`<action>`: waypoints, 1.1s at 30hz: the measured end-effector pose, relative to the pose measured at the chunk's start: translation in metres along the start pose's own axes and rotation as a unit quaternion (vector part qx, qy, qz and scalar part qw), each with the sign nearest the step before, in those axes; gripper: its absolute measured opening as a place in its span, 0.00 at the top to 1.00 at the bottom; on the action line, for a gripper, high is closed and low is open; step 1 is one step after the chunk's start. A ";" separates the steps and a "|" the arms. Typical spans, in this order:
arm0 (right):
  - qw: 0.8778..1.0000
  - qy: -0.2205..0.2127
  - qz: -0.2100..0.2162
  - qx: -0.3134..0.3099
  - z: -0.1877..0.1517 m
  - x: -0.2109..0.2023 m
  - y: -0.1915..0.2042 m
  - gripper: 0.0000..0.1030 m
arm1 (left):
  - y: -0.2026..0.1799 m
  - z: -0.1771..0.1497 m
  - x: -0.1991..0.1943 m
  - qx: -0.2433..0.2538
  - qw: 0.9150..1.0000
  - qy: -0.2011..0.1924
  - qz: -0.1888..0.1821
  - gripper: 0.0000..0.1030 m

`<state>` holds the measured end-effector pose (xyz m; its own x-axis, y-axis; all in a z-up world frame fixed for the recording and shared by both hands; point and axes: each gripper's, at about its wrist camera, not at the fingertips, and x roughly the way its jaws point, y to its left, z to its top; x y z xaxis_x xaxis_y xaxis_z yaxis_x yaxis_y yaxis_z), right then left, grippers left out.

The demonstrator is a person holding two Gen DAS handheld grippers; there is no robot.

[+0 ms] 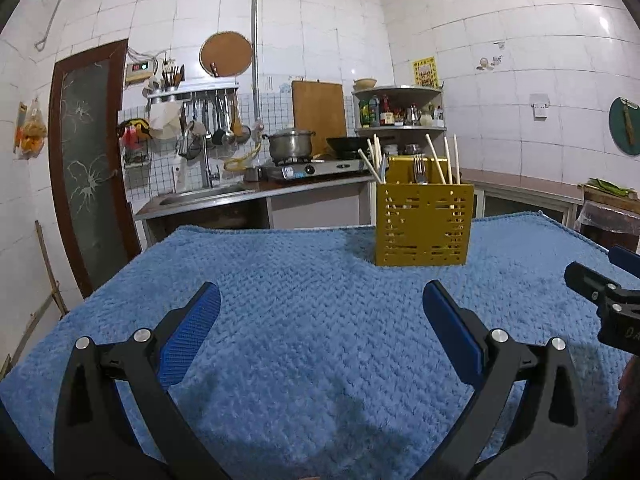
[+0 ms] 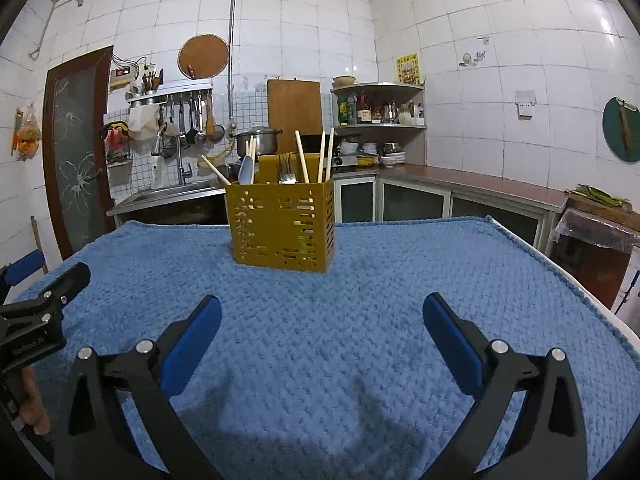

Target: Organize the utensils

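Observation:
A mustard-yellow slotted utensil holder (image 1: 423, 224) (image 2: 282, 228) stands upright on the far part of a blue knitted cloth (image 1: 312, 312) (image 2: 360, 280) that covers the table. In it stand pale chopsticks (image 1: 434, 156) (image 2: 302, 156), metal forks (image 1: 419, 168) (image 2: 286, 170) and a light spoon (image 2: 246, 170). My left gripper (image 1: 322, 296) hangs low over the cloth, open, nothing between its blue pads. My right gripper (image 2: 322, 306) is likewise open and empty, short of the holder. Each gripper shows at the edge of the other's view.
Behind the table runs a kitchen counter with a sink (image 1: 200, 196), a gas stove with a steel pot (image 1: 290, 144) and a wok. A corner shelf (image 2: 378, 92) holds bottles. A door (image 1: 88, 160) is at the left. The table's right edge (image 2: 560, 272) is close.

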<state>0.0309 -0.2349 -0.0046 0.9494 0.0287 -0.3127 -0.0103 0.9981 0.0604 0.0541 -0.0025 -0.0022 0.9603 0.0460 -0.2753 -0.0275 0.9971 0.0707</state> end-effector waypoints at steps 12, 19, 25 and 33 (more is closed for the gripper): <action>1.000 0.000 0.000 -0.011 -0.001 -0.002 0.007 0.04 | 0.010 -0.003 0.006 -0.025 0.999 0.020 -0.005 0.05; 1.000 0.000 0.001 -0.014 0.001 -0.002 0.007 0.04 | 0.011 -0.004 0.010 -0.028 0.999 0.026 -0.004 0.05; 1.000 -0.002 0.002 -0.015 0.001 -0.003 0.007 0.04 | 0.011 -0.004 0.010 -0.028 0.999 0.026 -0.004 0.05; 1.000 -0.001 0.002 -0.015 0.001 -0.003 0.007 0.04 | 0.010 -0.005 0.011 -0.028 0.999 0.026 -0.004 0.05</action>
<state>0.0282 -0.2283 -0.0026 0.9499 0.0323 -0.3110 -0.0231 0.9992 0.0330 0.0630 0.0082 -0.0093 0.9448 0.0393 -0.3252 -0.0366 0.9992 0.0144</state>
